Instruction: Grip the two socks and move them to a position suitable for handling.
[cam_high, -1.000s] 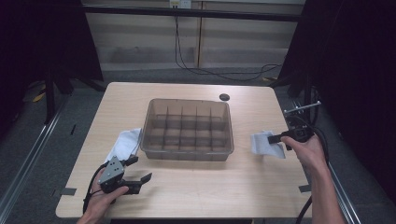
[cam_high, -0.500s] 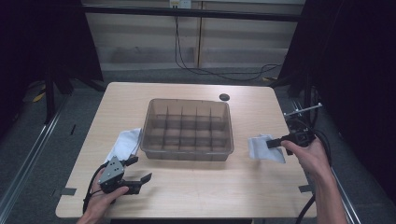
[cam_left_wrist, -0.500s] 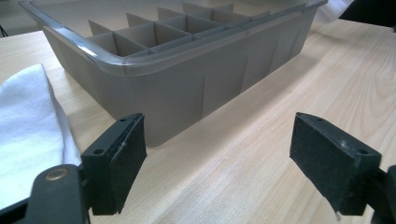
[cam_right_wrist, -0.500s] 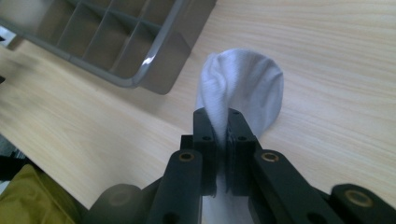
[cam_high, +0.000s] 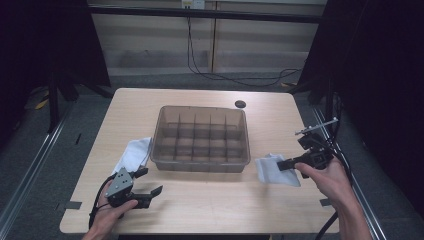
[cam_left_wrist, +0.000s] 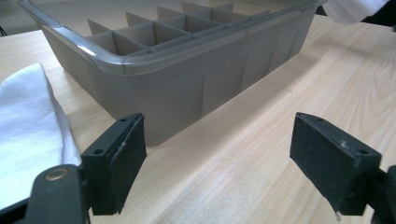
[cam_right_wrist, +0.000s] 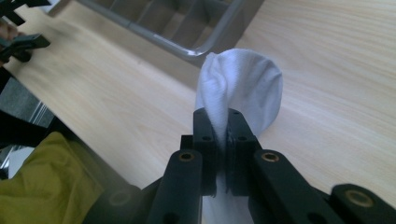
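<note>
High view: the right gripper (cam_high: 286, 164) sits at the right side of the table (cam_high: 210, 200), its jaws pinched together on the edge of a white cloth (cam_high: 272, 170) that lies spread on the wood just right of the bin (cam_high: 201, 138) and near its front right corner. Right gripper view shows the grip closely: both black jaws meet with a fold of the cloth (cam_right_wrist: 240, 88) squeezed between them, the fabric bunching up above the jaw tips and draping down behind toward the tabletop, with the bin's corner (cam_right_wrist: 196, 44) just beyond it. The person's right hand (cam_high: 330, 180) wraps the gripper's body from below. The left gripper (cam_high: 145, 182) rests low over the front left part of the table, held in the left hand (cam_high: 107, 212), its jaws spread wide apart and holding nothing. Left gripper view looks between those parted jaws across bare wood at the bin's grey wall (cam_left_wrist: 187, 88) and its divided compartments, which appear bare inside. A second white cloth (cam_high: 134, 152) lies flat against the bin's left front corner, just ahead of the left gripper; in the left gripper view it shows at the left edge (cam_left_wrist: 28, 121), beside the left jaw and apart from it. A small dark disc (cam_high: 240, 104) sits on the table behind the bin.
</note>
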